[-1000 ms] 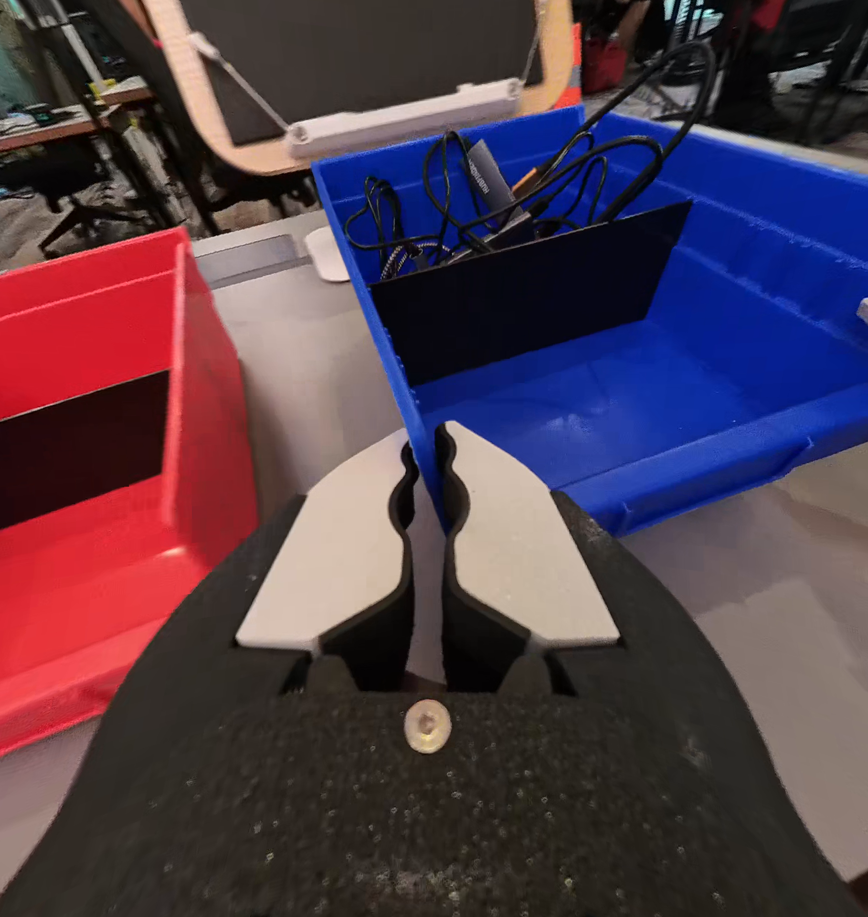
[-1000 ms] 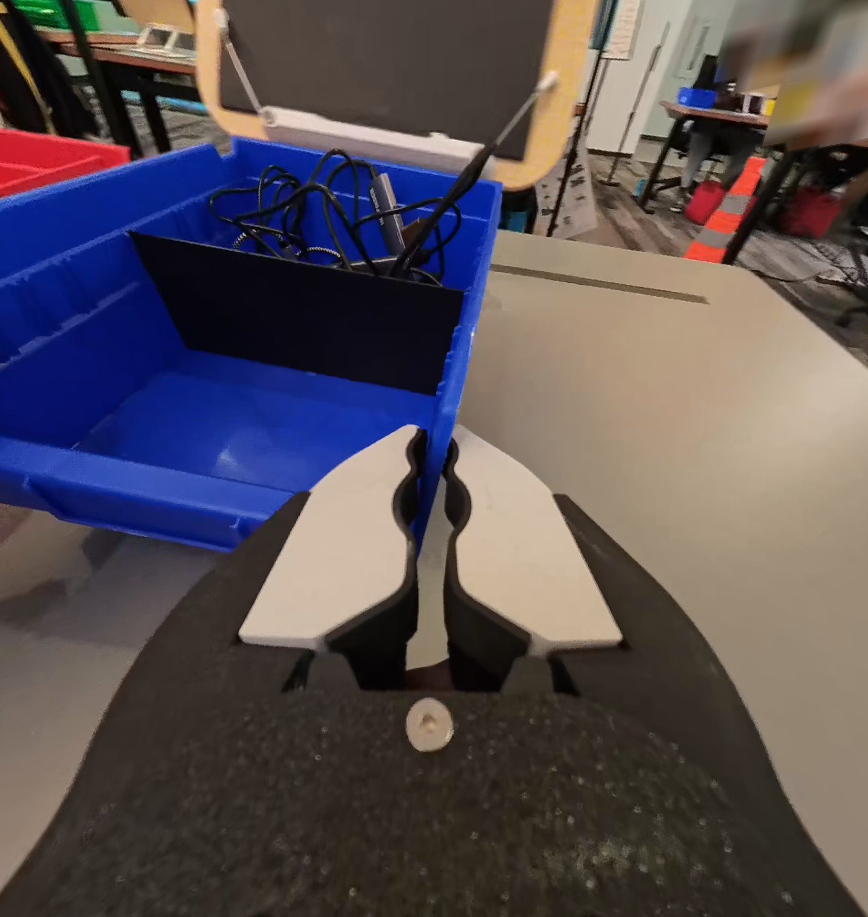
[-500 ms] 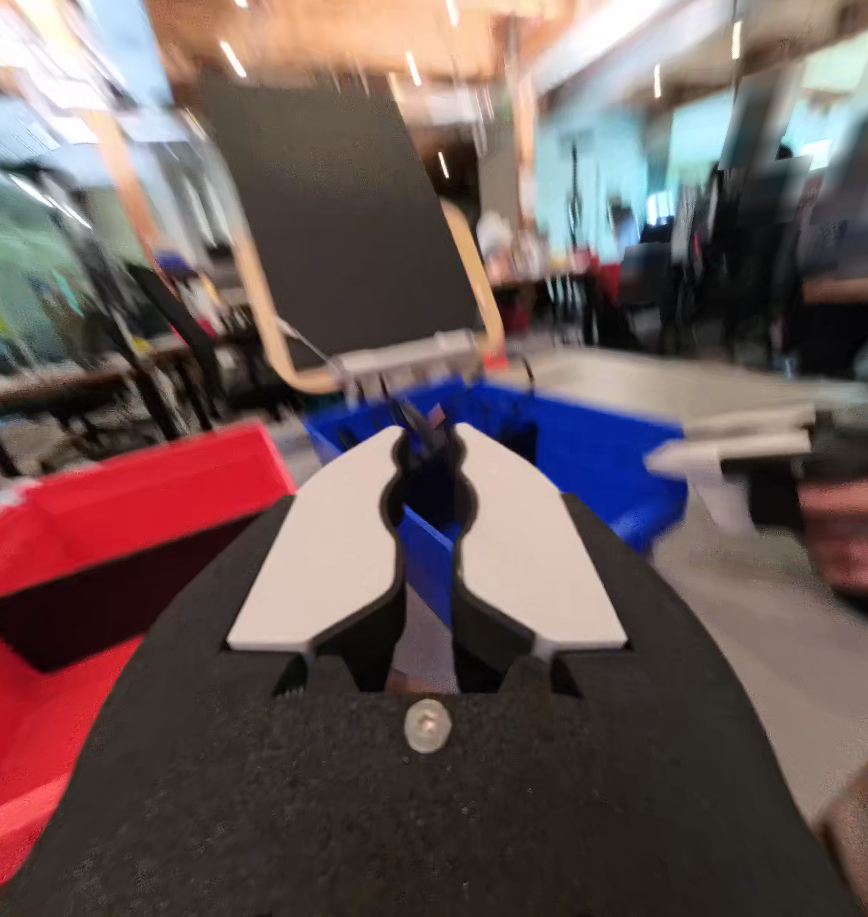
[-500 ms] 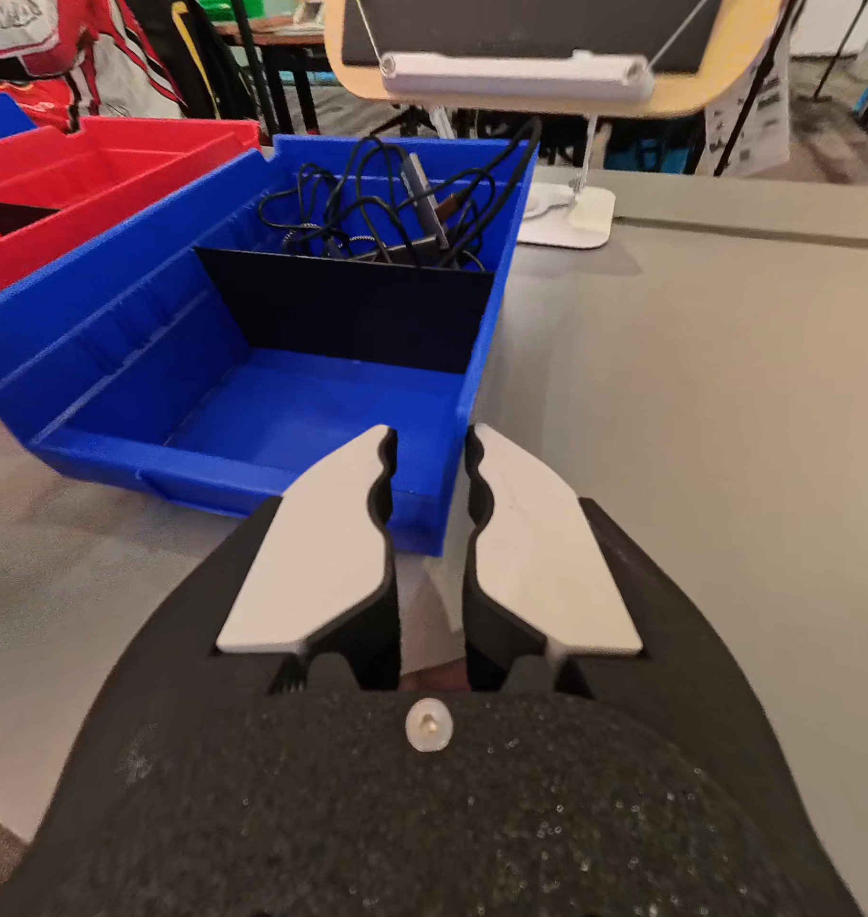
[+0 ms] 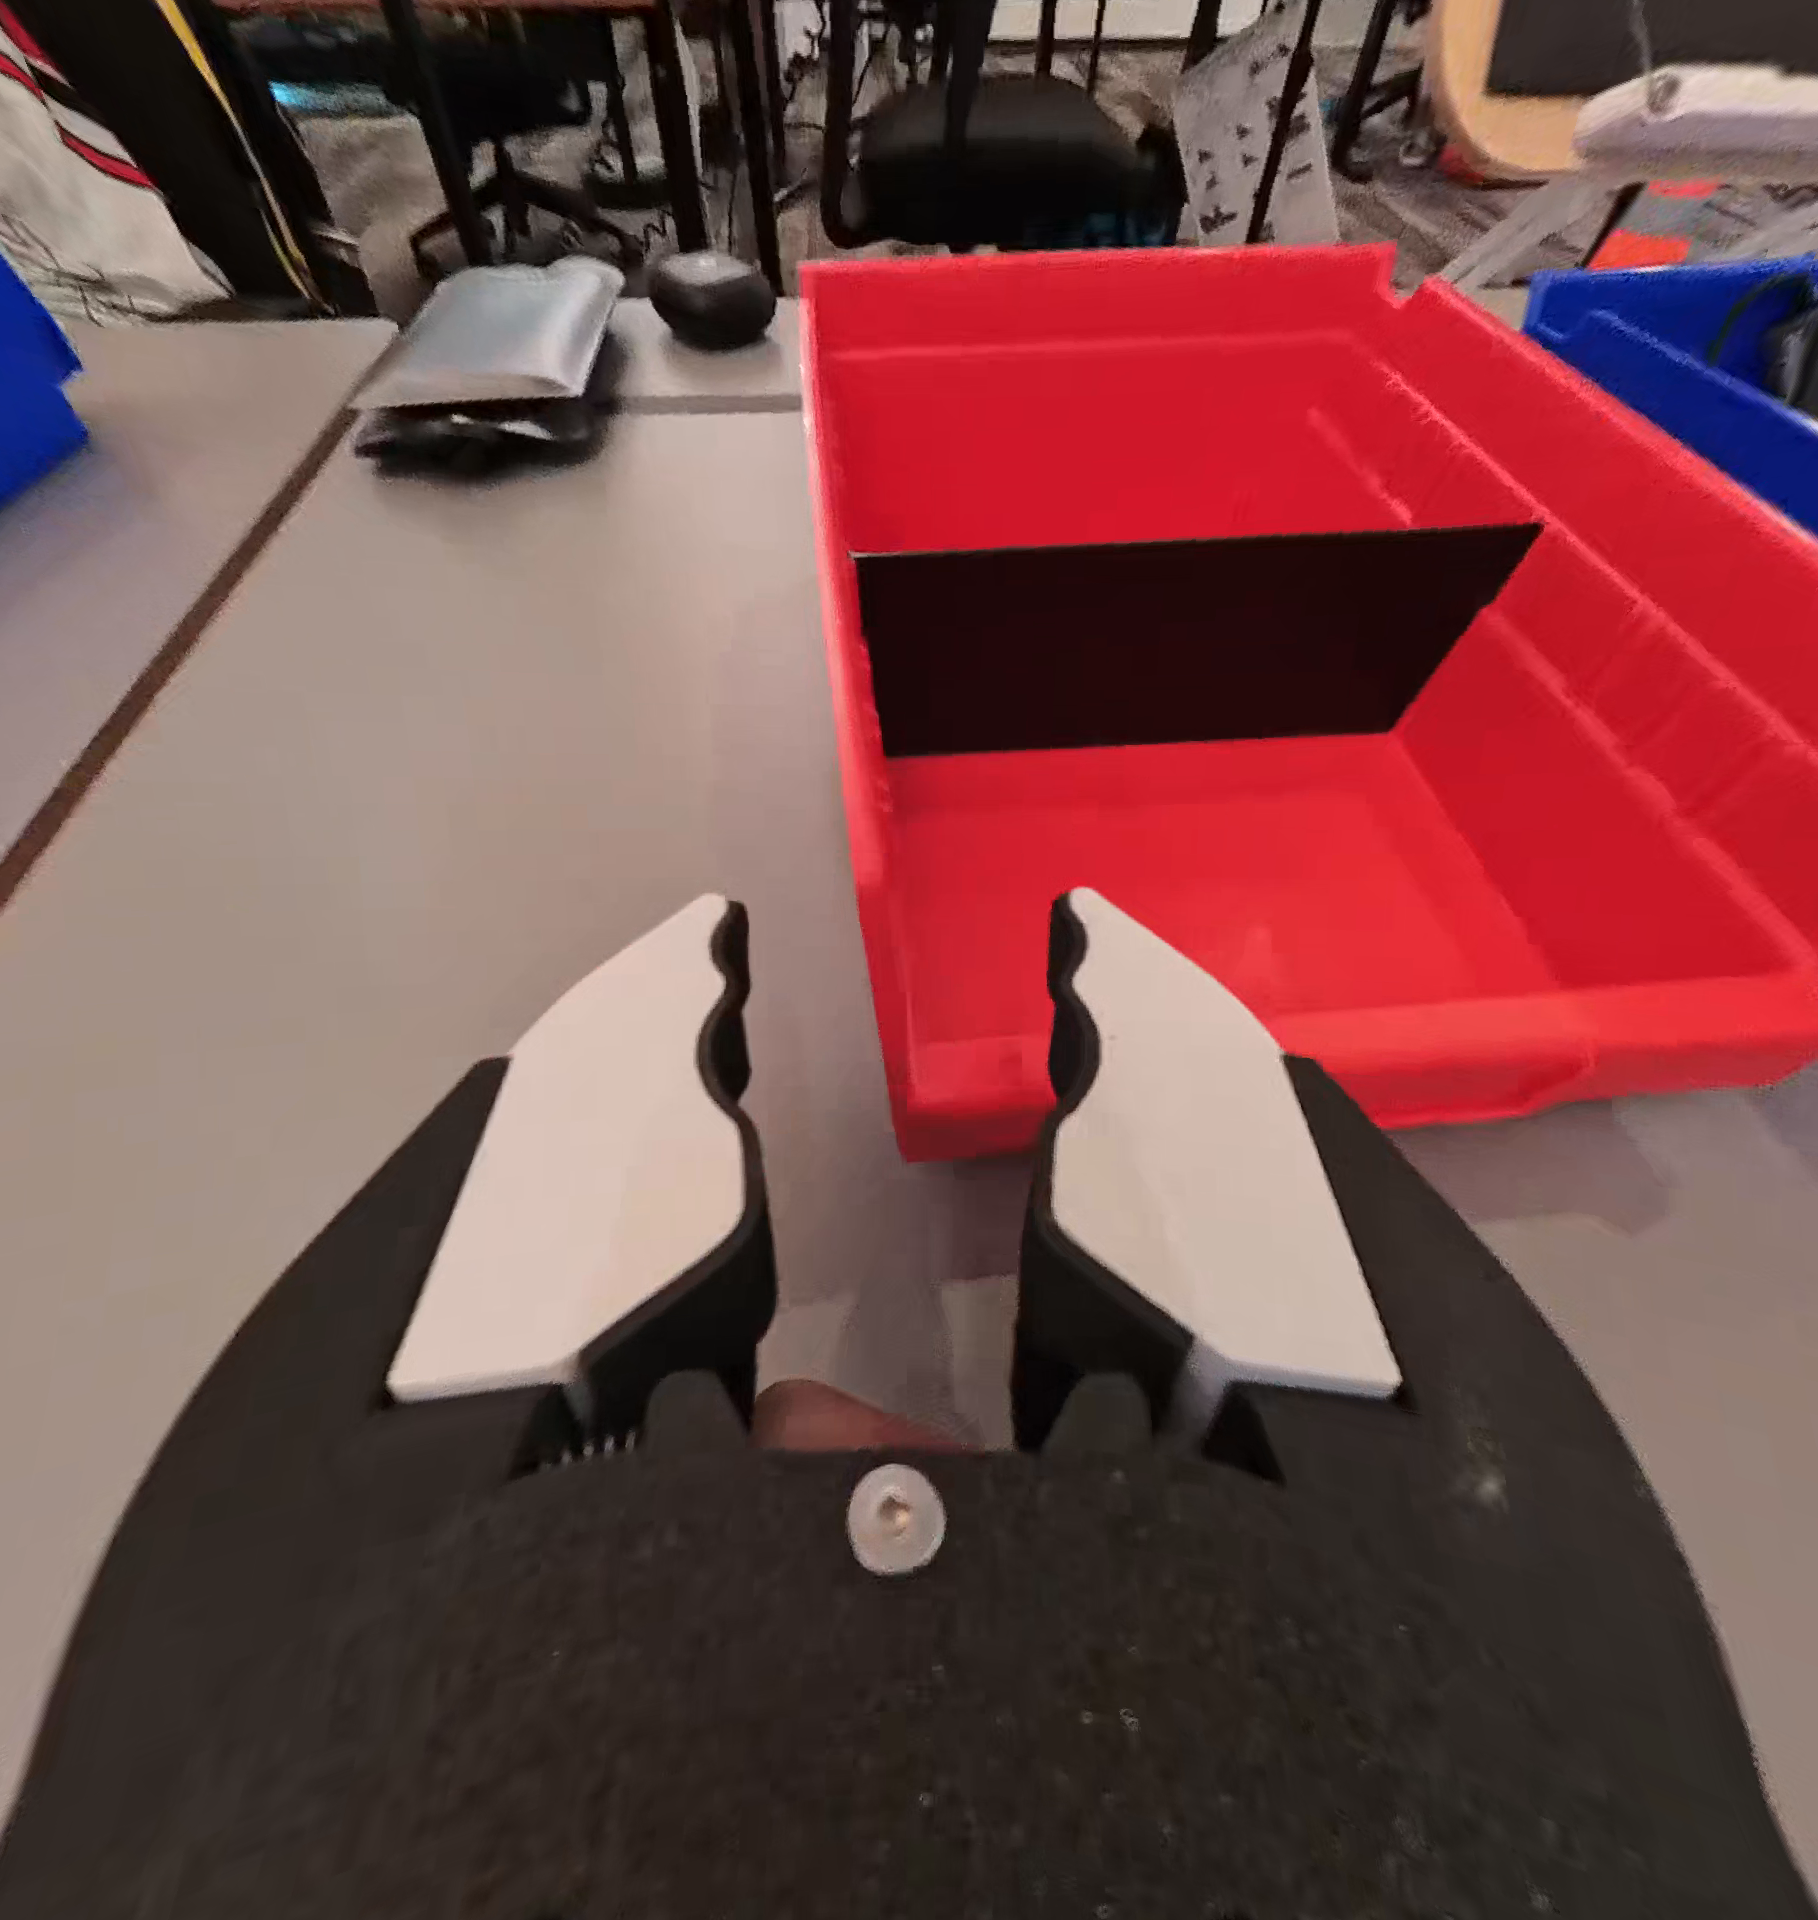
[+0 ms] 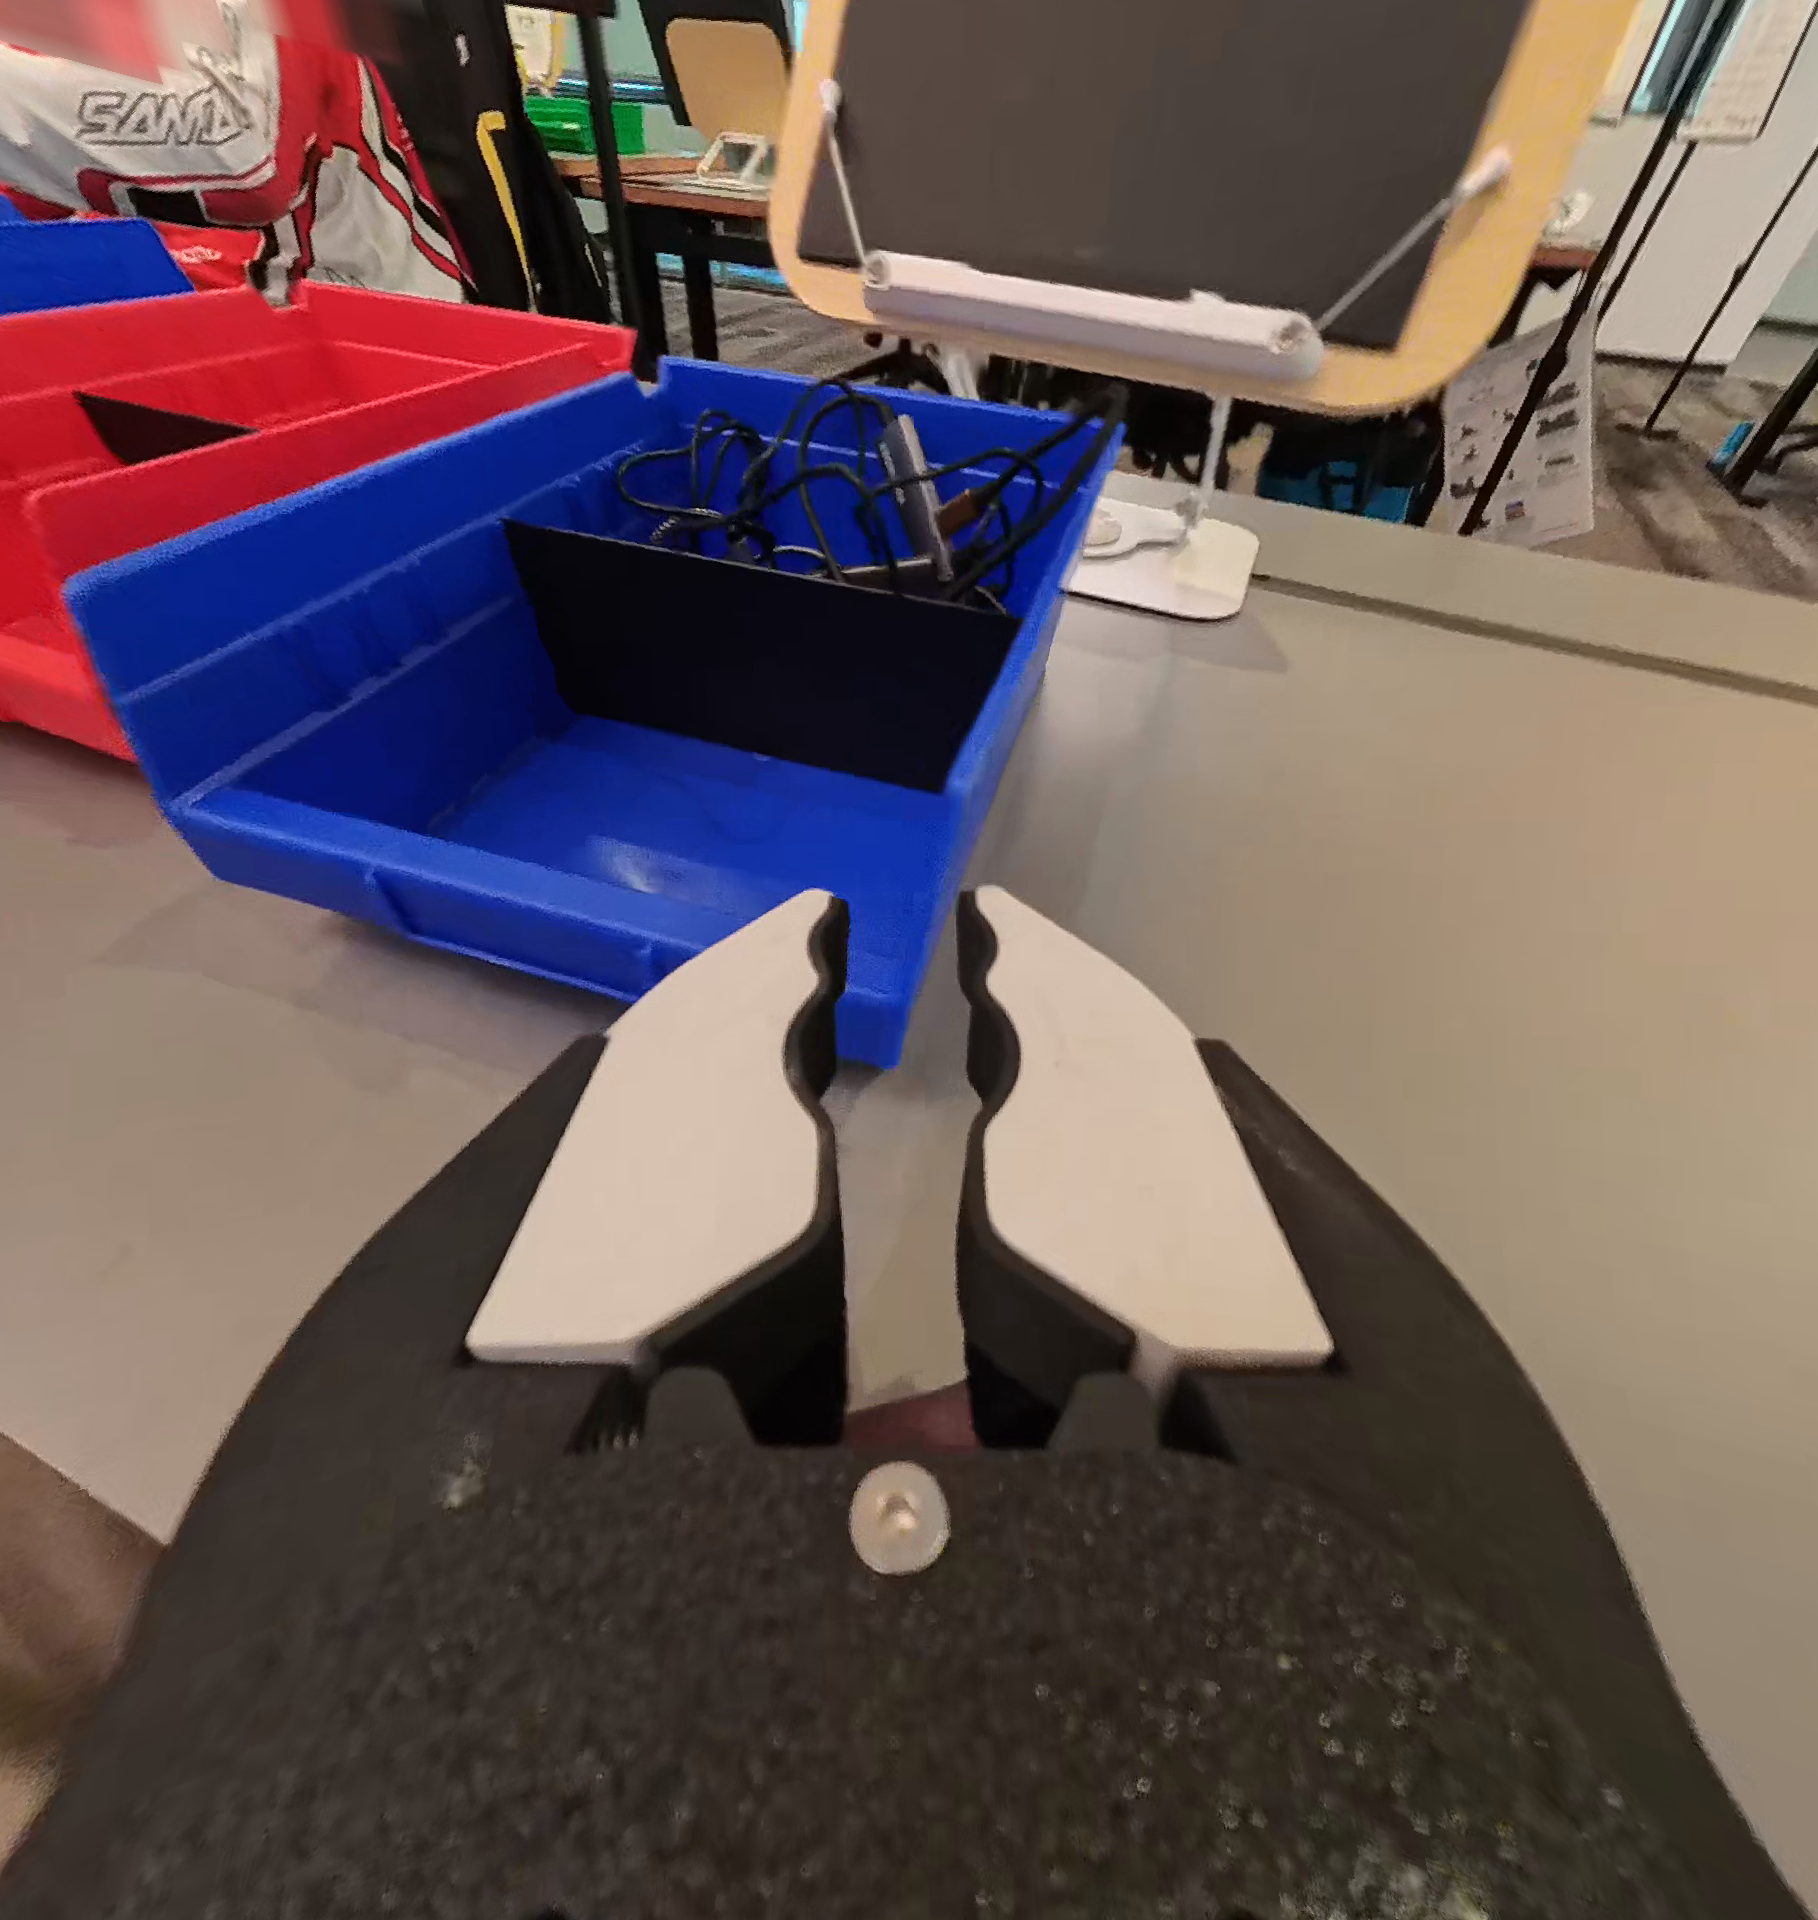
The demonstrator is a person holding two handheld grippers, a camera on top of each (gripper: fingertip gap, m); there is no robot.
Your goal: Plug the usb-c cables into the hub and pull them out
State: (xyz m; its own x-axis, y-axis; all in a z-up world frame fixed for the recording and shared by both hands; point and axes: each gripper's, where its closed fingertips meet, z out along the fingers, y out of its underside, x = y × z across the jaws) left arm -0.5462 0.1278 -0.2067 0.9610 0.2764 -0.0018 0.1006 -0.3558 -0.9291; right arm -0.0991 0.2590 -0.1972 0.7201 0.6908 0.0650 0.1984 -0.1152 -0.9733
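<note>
Cables [image 6: 832,488] lie in a black tangle in the far compartment of the blue bin [image 6: 292,675], behind its dark divider [image 6: 759,665]. A slim grey body stands tilted among them, probably the hub [image 6: 910,478], though it is too small to be sure.

Left claw [image 5: 897,920] is spread wide and empty above the bench [image 5: 417,779], at the near left corner of the red bin [image 5: 1144,301]. It points away from the work; only a corner of the blue bin shows at the right edge of the left wrist view. Right claw [image 6: 892,920] stands at a narrow gap, empty, before the near right corner of the blue bin.

Risks, as judged:
- Looped cables may come up together when one is lifted, dragging the hub.
- The divider and the bin walls hem in the far compartment; a low reach could strike the divider's top edge.
- A board on a white stand [image 6: 1165,551] hangs close behind the bin, limiting approach from the far side.
- Plug orientation cannot be read at this range.

Room: the bench right of the blue bin lies open, as does the near compartment. Approach from above looks the least obstructed.
</note>
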